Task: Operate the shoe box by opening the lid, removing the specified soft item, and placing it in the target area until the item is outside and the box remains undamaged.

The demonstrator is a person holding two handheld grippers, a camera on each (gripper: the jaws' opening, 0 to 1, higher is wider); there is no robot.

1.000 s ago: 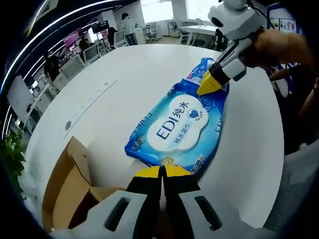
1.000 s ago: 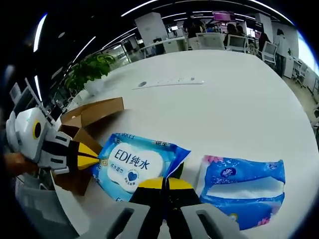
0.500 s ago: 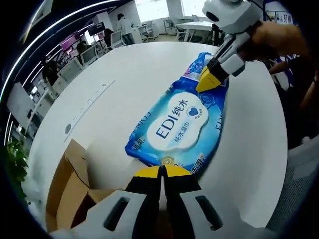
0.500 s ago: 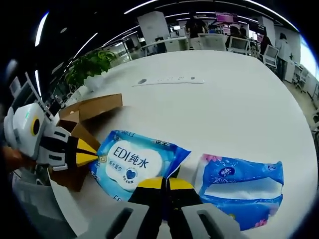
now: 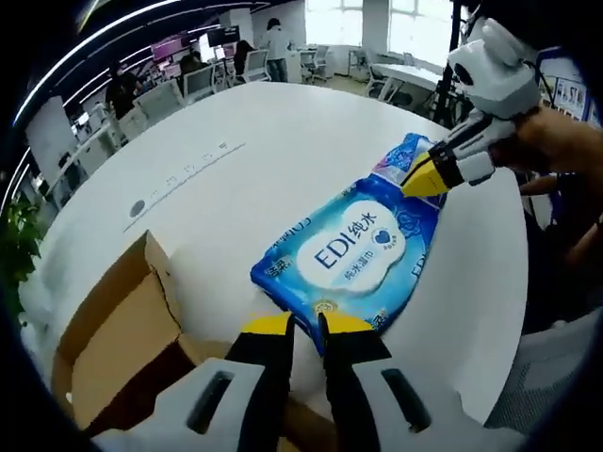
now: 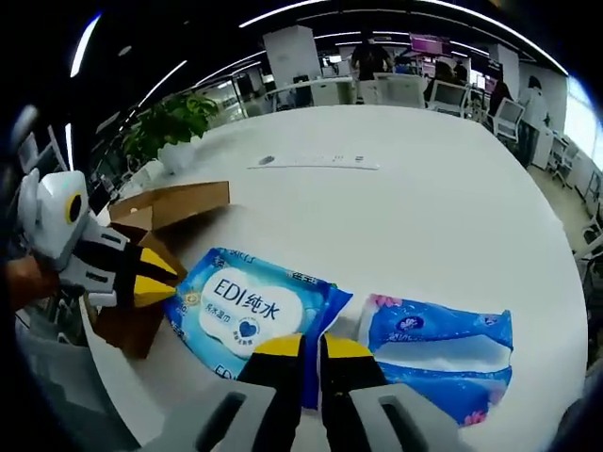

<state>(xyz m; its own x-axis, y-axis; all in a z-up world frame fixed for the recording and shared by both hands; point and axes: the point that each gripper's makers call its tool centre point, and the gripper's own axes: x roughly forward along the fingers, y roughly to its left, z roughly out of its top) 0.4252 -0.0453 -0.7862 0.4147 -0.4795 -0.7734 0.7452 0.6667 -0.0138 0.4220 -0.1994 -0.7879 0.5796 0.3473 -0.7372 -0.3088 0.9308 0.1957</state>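
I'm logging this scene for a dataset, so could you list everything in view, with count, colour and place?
Wipes pack: one, blue with white label, flat on the table between the grippers.
Tissue pack: one, blue and white, beside the wipes pack.
Box: one, brown cardboard, open, at the table edge.
Table: one, white, round.
Power strip: one, white, mid-table.
Plant: one, green, past the table.
Left gripper: yellow tips, slightly open.
Right gripper: yellow tips, slightly open.

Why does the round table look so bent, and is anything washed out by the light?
Left gripper view: fisheye lens bows the white table; windows behind glare white; the wet wipes pack reads sharp. Right gripper view: same bulge; ceiling strips streak; the tissue pack stays legible.
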